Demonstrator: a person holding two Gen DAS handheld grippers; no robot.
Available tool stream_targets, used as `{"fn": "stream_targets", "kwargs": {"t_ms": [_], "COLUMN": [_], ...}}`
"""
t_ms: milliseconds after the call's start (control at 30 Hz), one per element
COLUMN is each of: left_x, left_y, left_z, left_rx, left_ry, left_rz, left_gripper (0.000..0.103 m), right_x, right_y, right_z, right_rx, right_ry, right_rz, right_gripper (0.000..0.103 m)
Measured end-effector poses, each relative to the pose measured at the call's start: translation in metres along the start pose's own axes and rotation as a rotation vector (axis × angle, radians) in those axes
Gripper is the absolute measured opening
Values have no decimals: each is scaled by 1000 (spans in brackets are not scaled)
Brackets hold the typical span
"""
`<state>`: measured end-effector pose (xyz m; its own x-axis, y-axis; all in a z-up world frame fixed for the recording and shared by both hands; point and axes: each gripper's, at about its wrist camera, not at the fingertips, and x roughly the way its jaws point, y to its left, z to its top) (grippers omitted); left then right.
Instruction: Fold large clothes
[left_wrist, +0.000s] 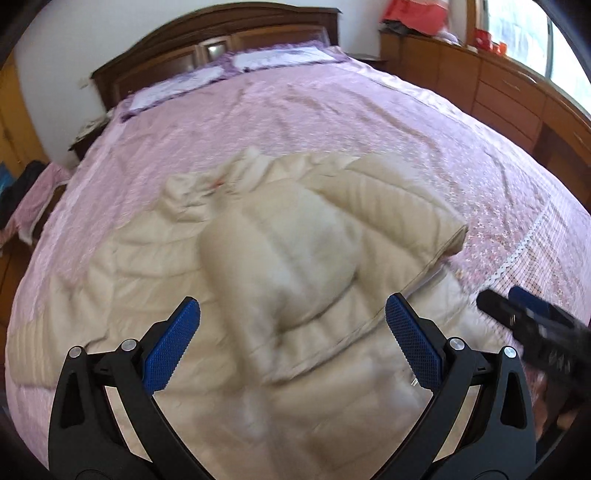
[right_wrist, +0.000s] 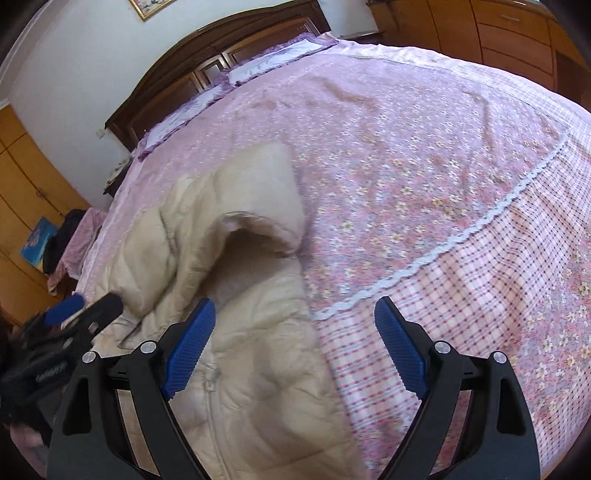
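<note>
Left wrist view: pink bedspread (left_wrist: 369, 122), pillows (left_wrist: 258, 59) by the headboard (left_wrist: 207, 33), dresser (left_wrist: 509, 92) on the right; left gripper (left_wrist: 291, 332) spread wide and holding nothing above the cream padded jacket (left_wrist: 280, 258), right gripper (left_wrist: 517, 310) beside its edge. Right wrist view: right gripper (right_wrist: 295, 332) also wide apart and unloaded, jacket (right_wrist: 240, 295) under its left finger, sleeve folded across, nothing blocking.

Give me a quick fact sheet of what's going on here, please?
Place: bedroom, pink floral bedspread
Garment: cream padded jacket, lying partly folded on the bed
Left gripper: open, above the jacket, holding nothing
Right gripper: open, over the jacket's edge, holding nothing
Pillows: at the wooden headboard
Image: some motion blur
</note>
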<state>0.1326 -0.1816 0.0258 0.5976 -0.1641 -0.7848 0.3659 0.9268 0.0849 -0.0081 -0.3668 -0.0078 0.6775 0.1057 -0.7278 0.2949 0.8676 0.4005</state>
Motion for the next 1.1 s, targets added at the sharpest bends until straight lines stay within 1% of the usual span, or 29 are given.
{"fn": "stream_targets", "kwargs": {"t_ms": [133, 233, 267, 300, 333, 367, 400, 433, 467, 533, 633, 700, 767, 867, 933, 1067, 1100], "left_x": [28, 42, 47, 50, 52, 54, 55, 54, 52, 39, 20, 8, 1, 5, 9, 22, 24], "left_y": [-9, -10, -11, -11, -10, -8, -6, -4, -1, 11, 34, 58, 88, 135, 159, 191, 196], "left_z": [15, 16, 15, 14, 14, 12, 11, 12, 13, 15, 18, 16, 10, -3, -14, -35, -39], "left_rx": [-26, -50, -53, -55, -55, -54, -58, -61, -61, -74, -119, -143, -182, -252, -289, -329, -337], "left_ry": [36, 22, 15, 6, 0, 3, 8, 9, 5, -19, -55, -75, -78, -57, -38, 9, 17], "left_rz": [-5, 32, 53, 69, 78, 66, 45, 31, 24, -2, -16, -2, 24, 59, 79, 127, 149], "left_gripper": [100, 100, 99, 95, 79, 63, 53, 34, 21, 15, 14, 14, 14, 14, 14, 15, 17], "right_x": [0, -1, -1, -1, -1, -1, -2, -2, -3, -4, -7, -7, -9, -8, -5, 3, 6], "right_y": [-7, -10, -10, -11, -13, -15, -16, -18, -18, -19, -18, -16, -12, -6, 0, 16, 20], "right_z": [-3, -5, -6, -5, -6, -6, -7, -7, -8, -8, -6, 0, 3, 7, 11, 16, 18], "right_rx": [8, 4, 5, 6, 10, 14, 19, 23, 25, 32, 19, 10, 5, -12, -31, -68, -78], "right_ry": [15, 16, 16, 16, 16, 16, 17, 16, 16, 15, 14, 12, 9, 12, 14, 24, 25], "right_rz": [9, 9, 7, 5, 4, 5, 6, 9, 11, 24, 35, 43, 55, 63, 55, 45, 42], "right_gripper": [85, 85, 85, 85, 85, 85, 85, 85, 85, 85, 85, 85, 85, 85, 85, 85, 85]}}
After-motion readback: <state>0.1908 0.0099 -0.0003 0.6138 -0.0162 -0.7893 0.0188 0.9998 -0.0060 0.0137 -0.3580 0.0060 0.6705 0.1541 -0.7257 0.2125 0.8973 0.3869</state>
